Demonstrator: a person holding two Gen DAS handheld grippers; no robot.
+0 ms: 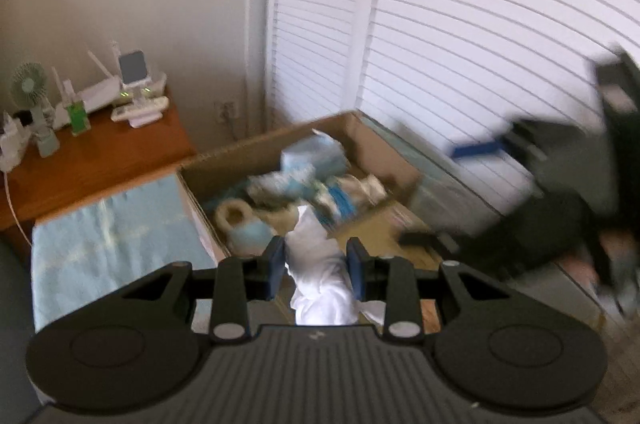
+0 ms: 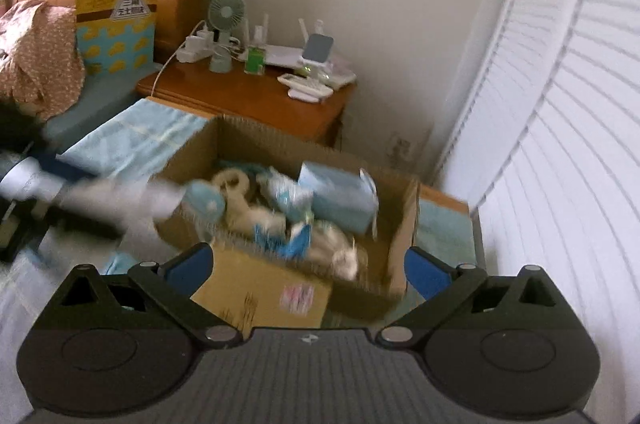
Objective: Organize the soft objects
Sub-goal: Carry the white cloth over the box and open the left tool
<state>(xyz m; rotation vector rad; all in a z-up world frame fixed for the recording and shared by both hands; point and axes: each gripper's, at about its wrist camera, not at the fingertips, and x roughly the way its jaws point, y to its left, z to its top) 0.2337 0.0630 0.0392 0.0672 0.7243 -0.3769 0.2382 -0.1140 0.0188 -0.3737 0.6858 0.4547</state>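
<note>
white cloth [image 1: 316,260] pinched between left gripper [image 1: 316,266] fingers.

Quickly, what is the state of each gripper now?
Left gripper: closed, holding a white cloth.
Right gripper: open, holding nothing.

Black tool [image 2: 308,266] bodies — blue pads, silver pivots.

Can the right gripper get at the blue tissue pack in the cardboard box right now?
Probably yes: the right gripper is open and empty, the cardboard box has no lid, and the blue tissue pack lies uncovered on top.
</note>
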